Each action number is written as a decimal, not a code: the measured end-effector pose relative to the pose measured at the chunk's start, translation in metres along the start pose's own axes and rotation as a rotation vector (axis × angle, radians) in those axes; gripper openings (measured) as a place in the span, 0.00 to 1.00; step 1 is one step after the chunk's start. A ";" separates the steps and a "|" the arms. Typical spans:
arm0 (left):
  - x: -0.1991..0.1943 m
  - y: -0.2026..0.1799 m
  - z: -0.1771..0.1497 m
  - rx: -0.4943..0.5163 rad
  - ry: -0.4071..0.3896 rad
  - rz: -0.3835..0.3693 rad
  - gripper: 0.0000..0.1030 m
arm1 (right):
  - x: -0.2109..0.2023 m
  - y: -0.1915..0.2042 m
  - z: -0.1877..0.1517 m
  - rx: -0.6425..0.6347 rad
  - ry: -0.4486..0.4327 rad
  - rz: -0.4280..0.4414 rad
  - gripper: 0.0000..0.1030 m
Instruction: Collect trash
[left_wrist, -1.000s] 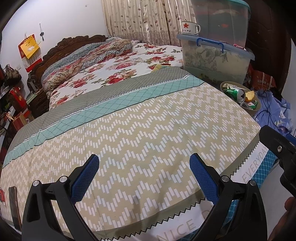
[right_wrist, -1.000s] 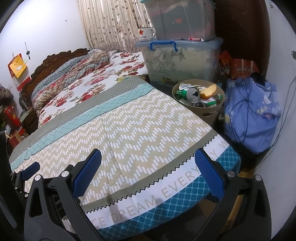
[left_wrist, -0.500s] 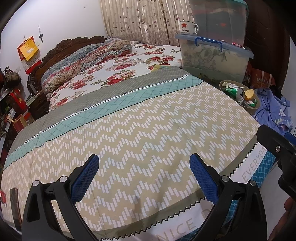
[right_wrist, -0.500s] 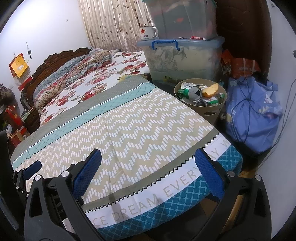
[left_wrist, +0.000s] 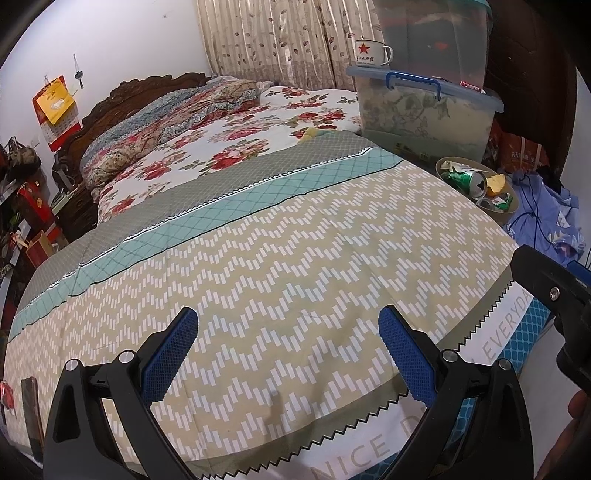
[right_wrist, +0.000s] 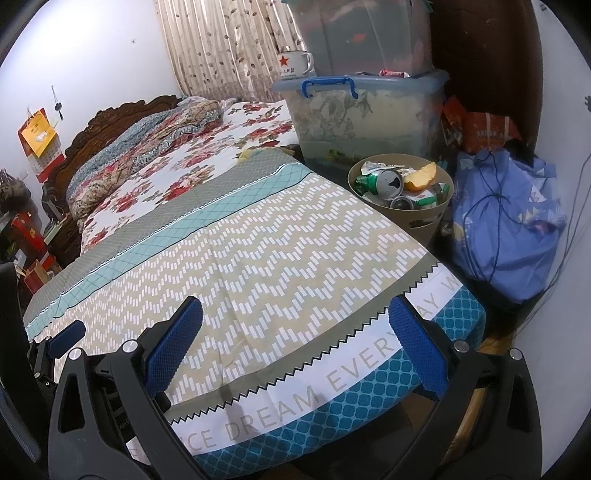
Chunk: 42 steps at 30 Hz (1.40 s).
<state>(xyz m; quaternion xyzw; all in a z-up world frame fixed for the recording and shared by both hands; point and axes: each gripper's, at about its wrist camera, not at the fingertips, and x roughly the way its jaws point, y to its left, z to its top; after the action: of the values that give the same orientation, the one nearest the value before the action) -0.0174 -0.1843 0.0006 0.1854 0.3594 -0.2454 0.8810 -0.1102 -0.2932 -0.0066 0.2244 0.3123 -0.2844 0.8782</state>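
Both tongs released, empty, poised over the bed (right_wrist: 280, 236).
Waste basket (right_wrist: 424, 221) already full of cans (right_wrist: 384, 182), set beside bed for easy dropping.

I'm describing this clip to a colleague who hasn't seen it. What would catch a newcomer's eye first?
The bed fills both views, its zigzag cover spread at the foot and a floral quilt near the headboard. Right of the bed stands a tan trash bin heaped with crushed cans and scraps, in front of stacked plastic storage boxes. Both the left gripper and the right gripper hang open over the cover, holding nothing.
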 end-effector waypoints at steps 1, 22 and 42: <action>0.000 -0.001 0.000 0.002 0.000 0.000 0.92 | 0.000 0.000 0.000 0.001 0.000 0.000 0.97; 0.000 -0.004 -0.002 0.027 0.000 -0.003 0.92 | 0.002 0.000 -0.003 0.003 0.004 0.004 0.97; 0.000 -0.009 -0.004 0.044 -0.001 -0.006 0.92 | 0.005 -0.002 -0.006 0.011 0.022 0.015 0.97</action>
<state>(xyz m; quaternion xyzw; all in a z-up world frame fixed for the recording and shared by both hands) -0.0249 -0.1890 -0.0032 0.2038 0.3538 -0.2560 0.8762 -0.1114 -0.2929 -0.0147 0.2347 0.3188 -0.2768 0.8756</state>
